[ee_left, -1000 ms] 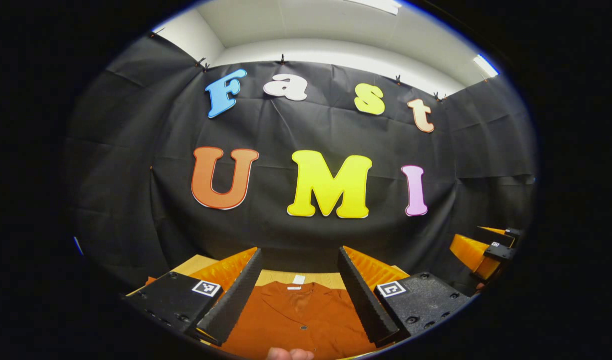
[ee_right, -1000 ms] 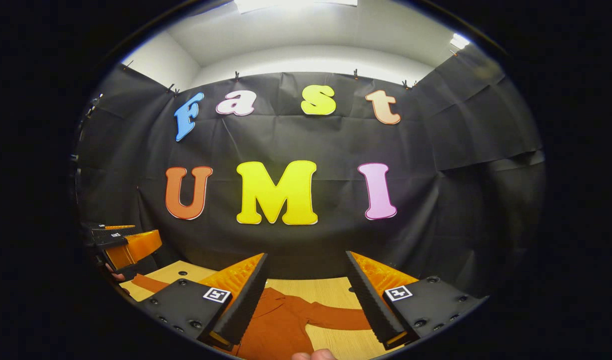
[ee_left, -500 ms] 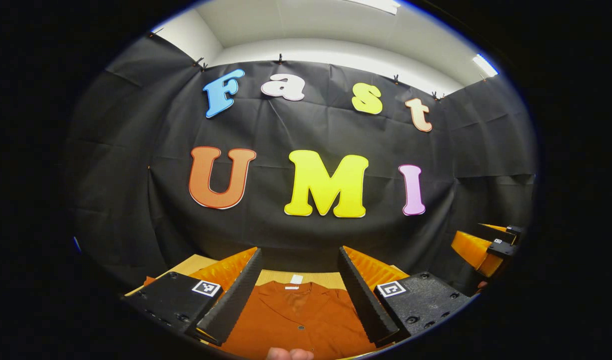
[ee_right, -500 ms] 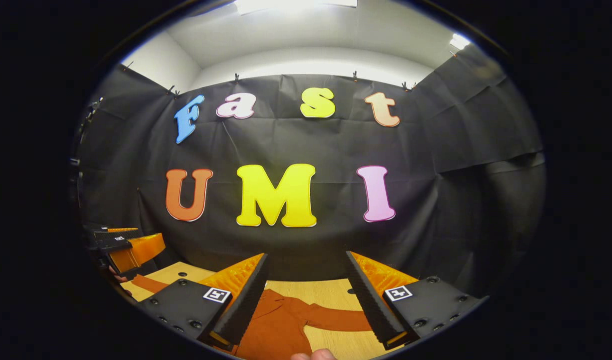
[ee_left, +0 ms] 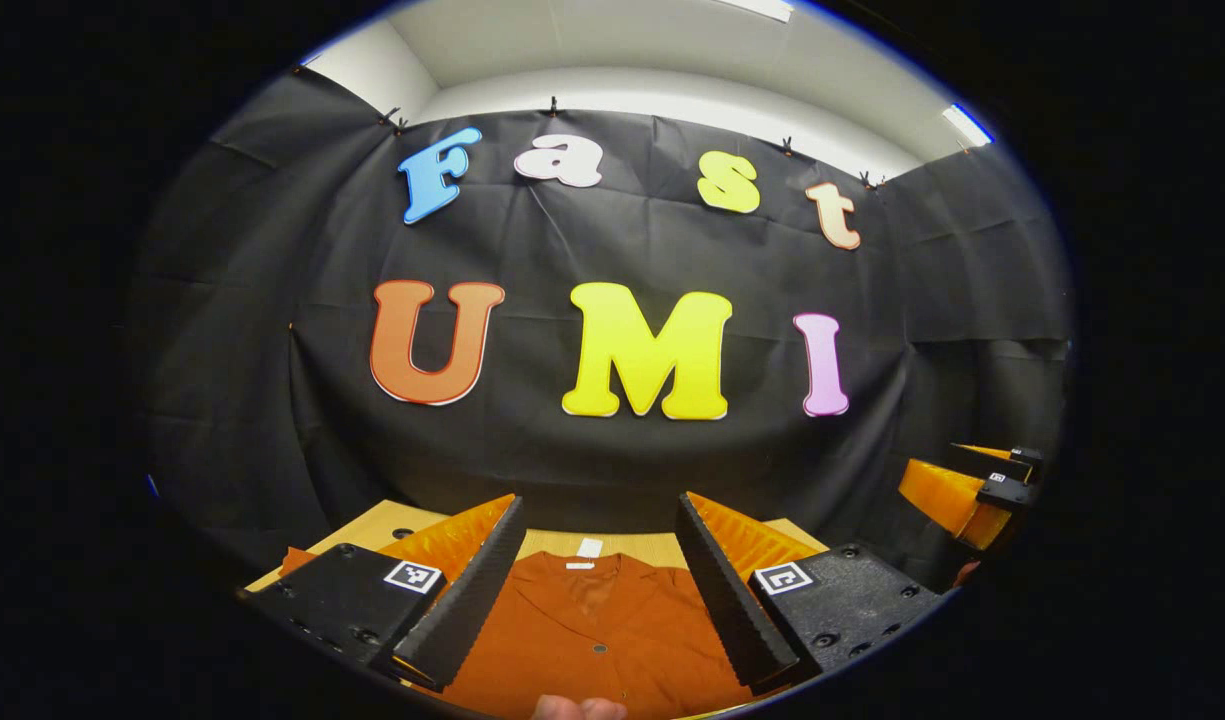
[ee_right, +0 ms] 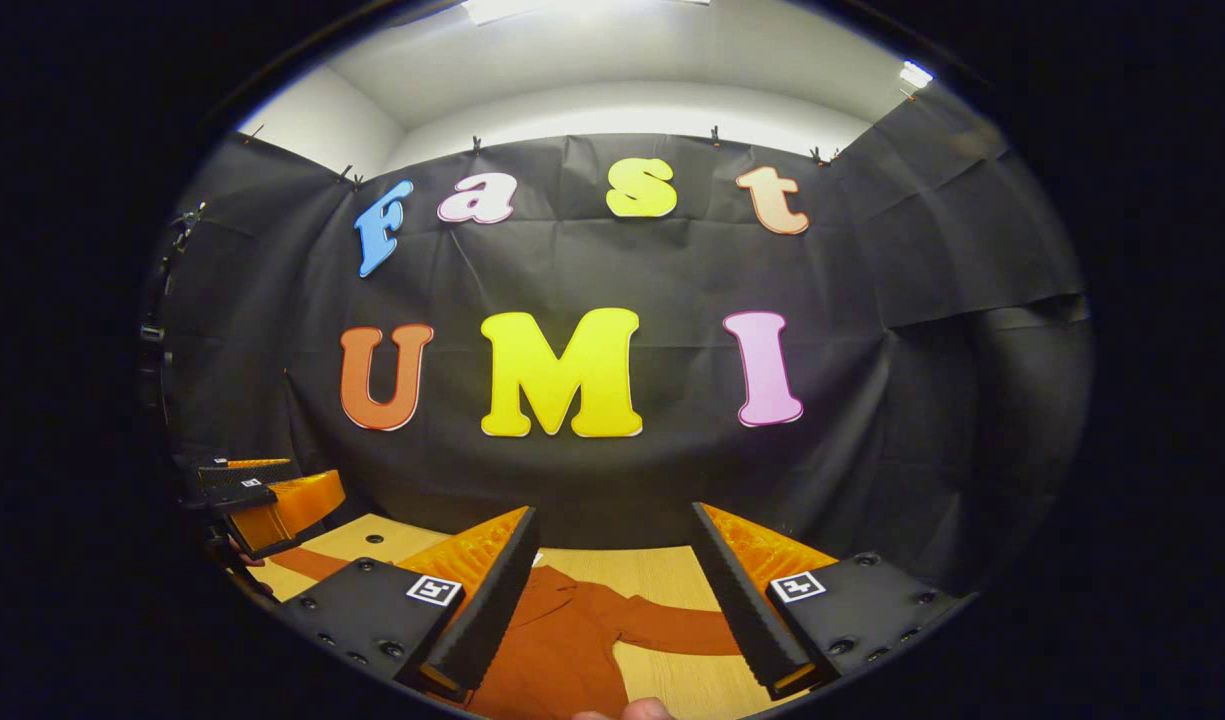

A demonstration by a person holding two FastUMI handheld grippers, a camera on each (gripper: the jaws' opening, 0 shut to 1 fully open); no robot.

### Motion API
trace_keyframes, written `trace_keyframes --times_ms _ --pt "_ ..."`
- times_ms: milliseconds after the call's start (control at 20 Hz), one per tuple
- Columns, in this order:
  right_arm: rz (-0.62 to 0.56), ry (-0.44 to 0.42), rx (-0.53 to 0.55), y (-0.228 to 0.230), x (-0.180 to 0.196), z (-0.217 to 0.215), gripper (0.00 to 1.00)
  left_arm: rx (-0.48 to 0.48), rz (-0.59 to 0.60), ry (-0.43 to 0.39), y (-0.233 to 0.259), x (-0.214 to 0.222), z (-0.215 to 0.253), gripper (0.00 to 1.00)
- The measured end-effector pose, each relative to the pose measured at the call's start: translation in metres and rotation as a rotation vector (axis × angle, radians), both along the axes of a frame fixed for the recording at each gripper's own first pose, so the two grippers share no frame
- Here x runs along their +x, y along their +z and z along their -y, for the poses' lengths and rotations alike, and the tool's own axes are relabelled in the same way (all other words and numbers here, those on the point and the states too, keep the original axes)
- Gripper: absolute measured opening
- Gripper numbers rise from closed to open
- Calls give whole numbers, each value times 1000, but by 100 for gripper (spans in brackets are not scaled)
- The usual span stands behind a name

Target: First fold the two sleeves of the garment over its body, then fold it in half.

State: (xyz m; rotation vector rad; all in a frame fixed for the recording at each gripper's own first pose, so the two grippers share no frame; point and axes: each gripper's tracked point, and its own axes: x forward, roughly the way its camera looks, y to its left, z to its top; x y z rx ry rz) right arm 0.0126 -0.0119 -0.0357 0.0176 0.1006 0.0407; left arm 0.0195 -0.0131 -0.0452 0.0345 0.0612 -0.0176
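A rust-orange button-up garment point(ee_left: 597, 630) lies flat on the wooden table, collar and white tag toward the booth wall. My left gripper point(ee_left: 597, 545) hangs open above its chest, nothing between the fingers. In the right gripper view the same garment point(ee_right: 562, 650) shows with one sleeve point(ee_right: 677, 633) stretched out sideways over the wood. My right gripper point(ee_right: 612, 555) is open above that shoulder and sleeve, holding nothing. The right gripper point(ee_left: 972, 490) also shows far right in the left gripper view, and the left gripper point(ee_right: 262, 500) far left in the right gripper view.
The wooden table point(ee_right: 662, 575) runs up to the black cloth wall close behind the garment. A small hole point(ee_left: 402, 533) sits in the tabletop near the far left corner. A fingertip point(ee_left: 577, 708) shows at the bottom edge.
Both grippers have tipped slightly downward, so the wall slid up in both views and more of the garment and table shows. Both stay open and empty.
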Motion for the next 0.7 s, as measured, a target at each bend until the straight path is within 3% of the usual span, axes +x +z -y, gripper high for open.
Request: trace_keyframes --times_ms 250,400,700 --pt "-153 -13 -12 -58 0 57 96 -6 -142 -76 -54 -1 39 98" --pt "-245 -72 -54 -103 11 134 96 13 -204 -106 -74 1 65 98" --pt "-464 -212 9 -238 57 291 96 65 -275 -124 -92 16 113 98"
